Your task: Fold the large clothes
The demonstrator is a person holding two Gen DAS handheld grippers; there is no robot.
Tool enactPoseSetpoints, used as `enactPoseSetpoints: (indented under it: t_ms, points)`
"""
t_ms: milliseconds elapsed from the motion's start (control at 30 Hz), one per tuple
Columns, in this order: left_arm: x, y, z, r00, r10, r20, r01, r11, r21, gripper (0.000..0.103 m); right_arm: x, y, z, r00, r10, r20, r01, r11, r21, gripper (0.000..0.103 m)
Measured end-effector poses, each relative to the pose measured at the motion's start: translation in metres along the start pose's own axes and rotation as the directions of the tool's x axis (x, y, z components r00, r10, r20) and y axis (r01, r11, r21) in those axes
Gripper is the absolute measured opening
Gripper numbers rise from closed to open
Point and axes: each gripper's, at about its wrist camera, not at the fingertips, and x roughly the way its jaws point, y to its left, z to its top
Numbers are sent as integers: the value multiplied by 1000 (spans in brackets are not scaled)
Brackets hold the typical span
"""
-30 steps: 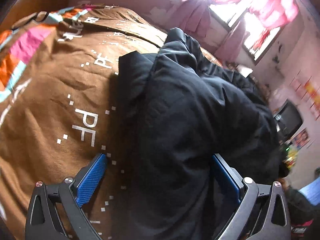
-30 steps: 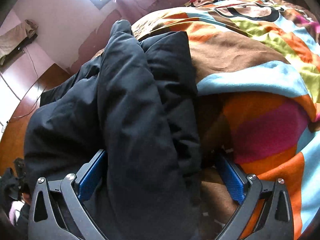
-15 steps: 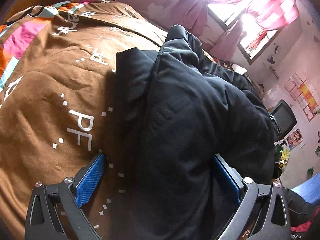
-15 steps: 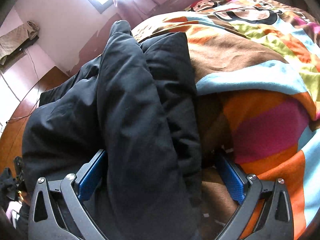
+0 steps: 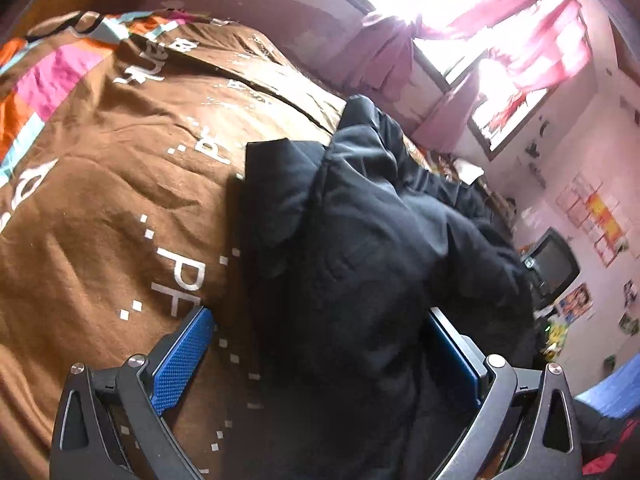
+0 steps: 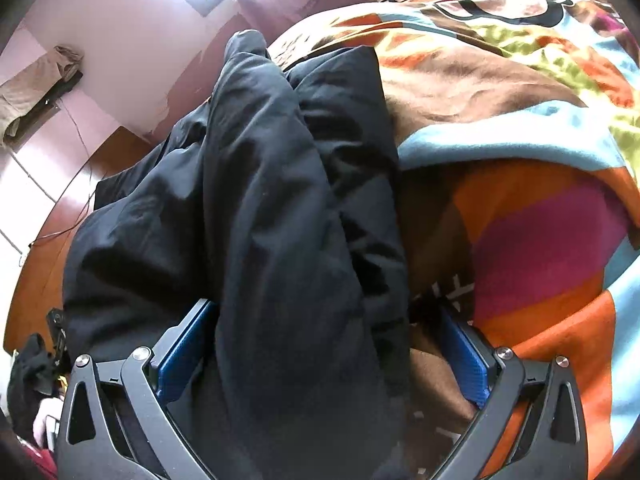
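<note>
A large black padded jacket (image 5: 360,248) lies bunched on a bed, partly folded over itself. My left gripper (image 5: 320,344) is wide open, its blue pads either side of the jacket's near edge, the left pad (image 5: 182,356) over the brown blanket. In the right wrist view the same jacket (image 6: 272,208) runs away from me in a thick ridge. My right gripper (image 6: 324,344) is also wide open, straddling the jacket's near end, its right pad (image 6: 466,356) beside the blanket. Neither pad visibly pinches the cloth.
The bed carries a brown blanket with white letters (image 5: 120,184) and bright orange, pink and blue patches (image 6: 540,220). A window with pink curtains (image 5: 500,32) and a small television (image 5: 554,264) stand beyond. A wooden floor (image 6: 44,264) lies left of the bed.
The left wrist view has shifted a little over the jacket and back; the jacket's heap looks slightly lower. The right gripper has barely moved. Both jaws stay wide.
</note>
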Motion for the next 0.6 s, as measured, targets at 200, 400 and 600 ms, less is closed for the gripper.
enactPoseSetpoints:
  t_ms: [200, 400, 600]
  points:
    - [12, 7, 2, 999, -11, -51, 11, 1000, -7, 103, 4, -5, 3, 998, 21, -62, -21, 1000, 1, 102]
    - [14, 3, 0, 997, -8, -72, 8, 1000, 3, 103, 9, -10, 4, 999, 17, -42, -16, 999, 31, 103]
    - [19, -1, 1, 982, -15, -186, 7, 999, -41, 103, 11, -13, 3, 998, 27, -60, -25, 999, 38, 103]
